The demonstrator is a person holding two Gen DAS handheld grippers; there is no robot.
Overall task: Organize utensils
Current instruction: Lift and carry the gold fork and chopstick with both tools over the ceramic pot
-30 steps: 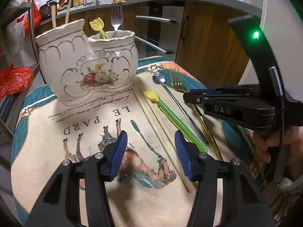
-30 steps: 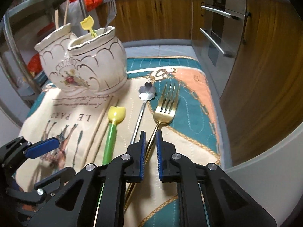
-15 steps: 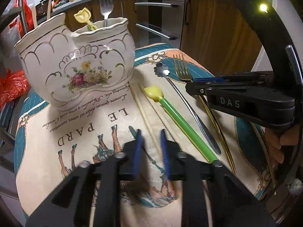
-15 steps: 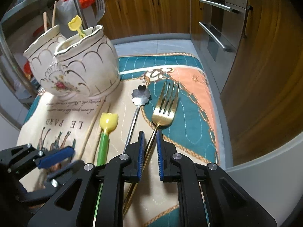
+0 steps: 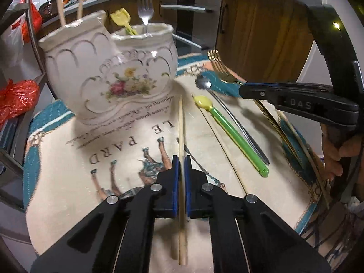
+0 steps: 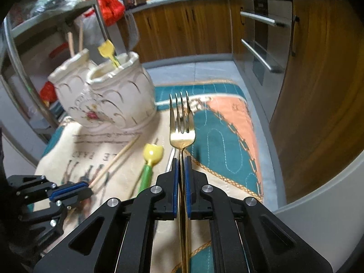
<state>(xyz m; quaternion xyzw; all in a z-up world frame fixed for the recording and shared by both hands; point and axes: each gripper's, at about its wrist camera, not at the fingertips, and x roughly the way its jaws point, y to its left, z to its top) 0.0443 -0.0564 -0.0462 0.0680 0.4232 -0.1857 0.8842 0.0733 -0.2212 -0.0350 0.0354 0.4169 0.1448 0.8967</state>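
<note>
My left gripper (image 5: 181, 159) is shut on a wooden chopstick (image 5: 180, 125) and holds it lifted, pointing toward the white floral double-pot holder (image 5: 109, 77). My right gripper (image 6: 181, 159) is shut on a gold fork (image 6: 182, 125), raised above the mat with tines forward; it also shows in the left wrist view (image 5: 221, 68). On the mat lie a green-handled yellow spoon (image 5: 232, 132), a silver flower-tipped spoon (image 5: 229, 116) and a second chopstick (image 5: 225, 150). The holder holds a silver fork (image 5: 145, 6), a yellow spoon (image 5: 122, 20) and two chopsticks (image 5: 60, 11).
The printed mat (image 5: 68, 170) covers a small table with edges close on all sides. A metal rack with red bags (image 5: 16, 97) stands at left. Wooden kitchen cabinets (image 6: 318, 91) and an oven front lie beyond at right.
My left gripper closed on a chopstick and lifted it off the mat. My right gripper tightened on the gold fork and raised it off the mat.
</note>
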